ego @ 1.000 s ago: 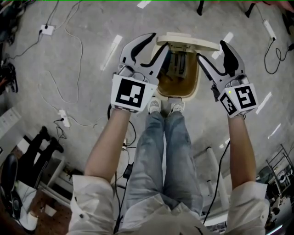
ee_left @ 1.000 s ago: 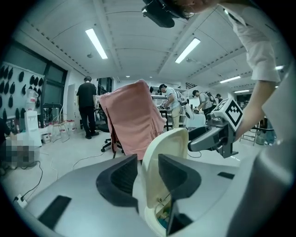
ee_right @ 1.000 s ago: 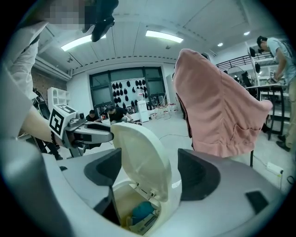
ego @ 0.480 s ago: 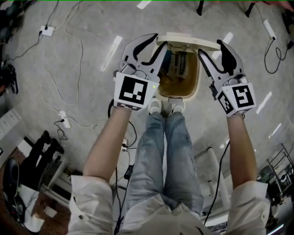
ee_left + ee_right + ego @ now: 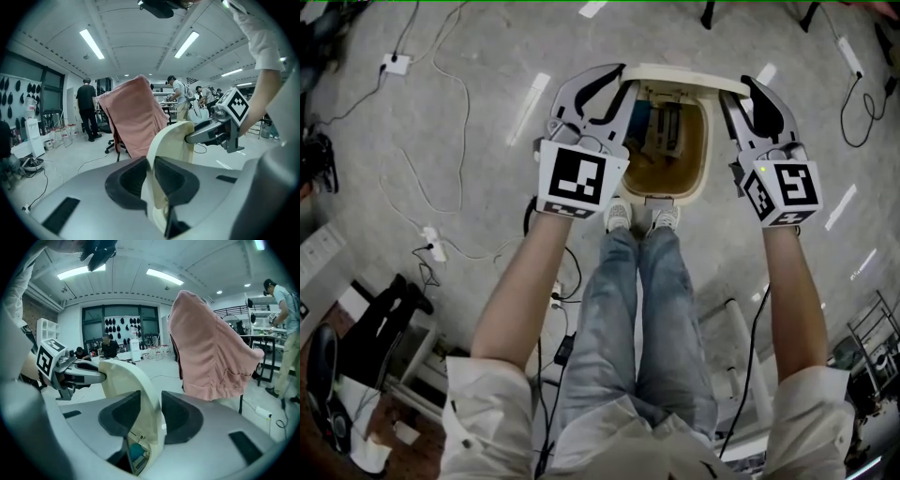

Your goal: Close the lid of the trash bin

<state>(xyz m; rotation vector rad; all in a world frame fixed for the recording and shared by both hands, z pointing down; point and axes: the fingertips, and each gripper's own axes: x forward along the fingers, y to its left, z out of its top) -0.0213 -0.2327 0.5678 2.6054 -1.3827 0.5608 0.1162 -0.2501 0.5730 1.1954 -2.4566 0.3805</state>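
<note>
Lid (image 5: 680,78) stands upright at the far edge of the bin (image 5: 706,164), so the bin is fully open and the closing is not yet done. In my judgement the main risk is that the lid slips out of one grip when it is swung down toward the bin. Each gripper holds only a thin side edge of smooth plastic, and the lid must turn where it joins the bin. If one side lets go, the lid may drop and slam on the bin, or twist. A second risk is uneven pushing, which could shift the bin on the floor (image 5: 469,141). The jaws could also be caught between lid and bin if they hold on until the end.

The left gripper (image 5: 623,80) is at the far left corner of the bin. Its jaws have just been closing and now are nearly together, with both pads pressing on the left edge of the lid. The right gripper (image 5: 733,89) is at the far right corner. Its jaws have also just been closing, are a little wider, and clamp the right edge of the lid.
</note>
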